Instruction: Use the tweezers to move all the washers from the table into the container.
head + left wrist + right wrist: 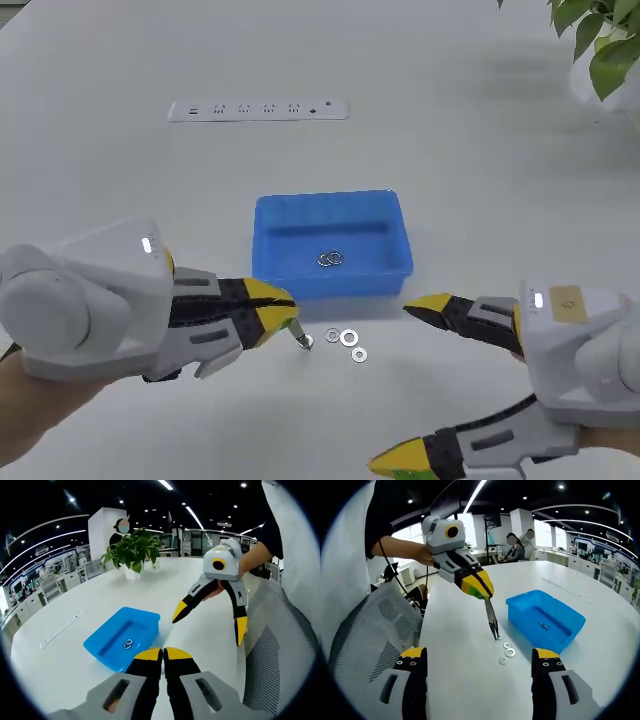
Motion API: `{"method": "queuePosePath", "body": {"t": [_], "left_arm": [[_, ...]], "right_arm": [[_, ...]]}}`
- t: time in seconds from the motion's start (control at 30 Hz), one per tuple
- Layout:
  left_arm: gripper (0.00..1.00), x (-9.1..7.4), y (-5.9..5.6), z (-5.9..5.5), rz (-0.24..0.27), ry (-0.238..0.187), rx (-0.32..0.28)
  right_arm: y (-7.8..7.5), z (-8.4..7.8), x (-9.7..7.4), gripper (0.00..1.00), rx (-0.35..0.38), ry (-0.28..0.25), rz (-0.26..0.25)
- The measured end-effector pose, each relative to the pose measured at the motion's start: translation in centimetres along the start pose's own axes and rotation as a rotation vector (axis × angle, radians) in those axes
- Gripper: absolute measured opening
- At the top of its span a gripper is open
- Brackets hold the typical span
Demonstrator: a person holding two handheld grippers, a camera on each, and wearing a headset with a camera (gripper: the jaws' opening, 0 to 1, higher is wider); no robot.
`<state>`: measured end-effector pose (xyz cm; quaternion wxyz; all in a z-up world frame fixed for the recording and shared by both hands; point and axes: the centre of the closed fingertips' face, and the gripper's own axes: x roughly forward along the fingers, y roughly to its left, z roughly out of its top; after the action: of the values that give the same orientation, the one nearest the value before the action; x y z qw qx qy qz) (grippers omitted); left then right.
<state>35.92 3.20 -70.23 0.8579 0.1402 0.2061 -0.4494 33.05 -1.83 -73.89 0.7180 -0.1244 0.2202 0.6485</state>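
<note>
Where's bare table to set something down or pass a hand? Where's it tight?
Free: the table between the power strip and the container; also the wide patch right of the container, toward the plant. Crowded: in front of the container, where the washers, the left gripper with the tweezers and the open right gripper are close together.

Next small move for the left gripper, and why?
Probably shift the left gripper slightly right so the tweezers tips reach the nearest washer: they rest on the table just short of three loose washers; unclear whether one is already pinched.
</note>
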Motion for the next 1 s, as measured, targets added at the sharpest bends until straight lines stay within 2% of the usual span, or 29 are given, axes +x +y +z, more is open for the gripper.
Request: {"method": "queuePosePath", "body": {"t": [0.13,0.3,0.6,1.0], "left_arm": [[0.05,0.1,-0.1,0.0,-0.013,0.009,0.007],[0.05,0.1,-0.3,-0.1,-0.027,0.009,0.006],[0.05,0.3,-0.5,0.0,-0.041,0.005,0.000],[0.05,0.8,-0.5,0.2,-0.049,0.009,0.002]], "right_arm": [[-0.8,1.5,1.5,0.82,-0.036,-0.013,0.041],[-1.2,2.4,2.7,0.66,-0.061,-0.017,0.093],[-1.0,1.1,4.8,0.52,-0.137,0.043,0.163],[-1.5,1.1,6.9,0.31,-0.215,0.050,0.195]]}}
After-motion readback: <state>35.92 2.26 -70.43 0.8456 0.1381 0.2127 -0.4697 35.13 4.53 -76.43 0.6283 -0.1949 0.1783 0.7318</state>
